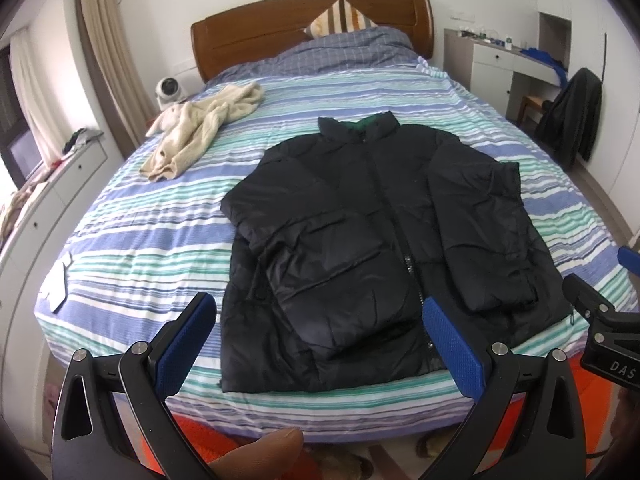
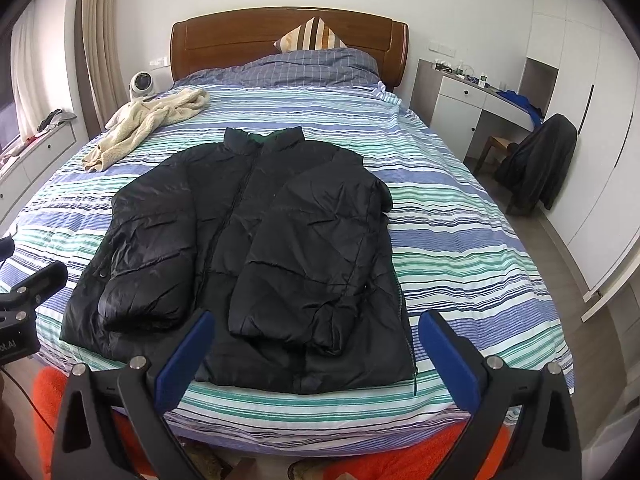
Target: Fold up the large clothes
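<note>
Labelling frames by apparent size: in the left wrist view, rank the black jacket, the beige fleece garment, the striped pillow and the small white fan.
1. black jacket
2. beige fleece garment
3. striped pillow
4. white fan
The pillow and fan look close in size, and both are far from the camera, so their order is unsure.

A black puffer jacket (image 1: pixel 360 240) lies flat on its back on the striped bed (image 1: pixel 140 232), zipped up the front, its stand-up collar toward the headboard and its hem near the foot edge. Both sleeves are folded inward over the chest, their cuffs pointing toward the hem. Green lining shows inside the collar.
</note>
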{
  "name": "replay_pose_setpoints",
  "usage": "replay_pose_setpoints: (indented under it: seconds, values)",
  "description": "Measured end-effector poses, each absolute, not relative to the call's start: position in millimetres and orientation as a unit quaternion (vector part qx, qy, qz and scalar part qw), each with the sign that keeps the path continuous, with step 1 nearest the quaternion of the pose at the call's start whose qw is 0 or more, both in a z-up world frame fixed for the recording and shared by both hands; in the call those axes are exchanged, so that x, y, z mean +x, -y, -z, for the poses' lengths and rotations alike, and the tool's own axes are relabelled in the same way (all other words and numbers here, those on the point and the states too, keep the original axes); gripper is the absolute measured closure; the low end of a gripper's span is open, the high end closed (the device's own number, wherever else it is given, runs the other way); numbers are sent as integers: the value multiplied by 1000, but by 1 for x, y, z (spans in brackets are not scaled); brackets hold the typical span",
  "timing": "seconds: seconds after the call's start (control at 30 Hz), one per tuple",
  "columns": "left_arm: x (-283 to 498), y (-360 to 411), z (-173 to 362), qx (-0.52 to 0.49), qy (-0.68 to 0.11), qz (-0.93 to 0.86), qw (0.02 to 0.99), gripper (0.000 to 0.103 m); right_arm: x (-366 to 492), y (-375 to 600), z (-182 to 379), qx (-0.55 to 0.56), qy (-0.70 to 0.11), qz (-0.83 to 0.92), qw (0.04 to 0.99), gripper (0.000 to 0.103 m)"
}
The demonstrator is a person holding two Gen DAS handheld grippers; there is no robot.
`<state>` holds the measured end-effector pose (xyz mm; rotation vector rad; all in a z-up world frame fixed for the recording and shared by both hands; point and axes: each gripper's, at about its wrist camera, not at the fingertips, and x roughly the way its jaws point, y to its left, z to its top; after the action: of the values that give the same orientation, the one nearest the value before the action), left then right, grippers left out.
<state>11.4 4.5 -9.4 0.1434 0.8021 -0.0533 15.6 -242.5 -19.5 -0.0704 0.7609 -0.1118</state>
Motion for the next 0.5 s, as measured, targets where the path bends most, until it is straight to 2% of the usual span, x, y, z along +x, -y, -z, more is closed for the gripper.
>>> replay_pose_setpoints:
  seconds: [0.33,0.5]
  values:
    - [9,-4,8,73,-375,27,924,0,8,245,12,-44,-345,70,935,0]
    - [9,-5,9,61,-379,38,922,0,5,247,12,-17,-344,24,939,0]
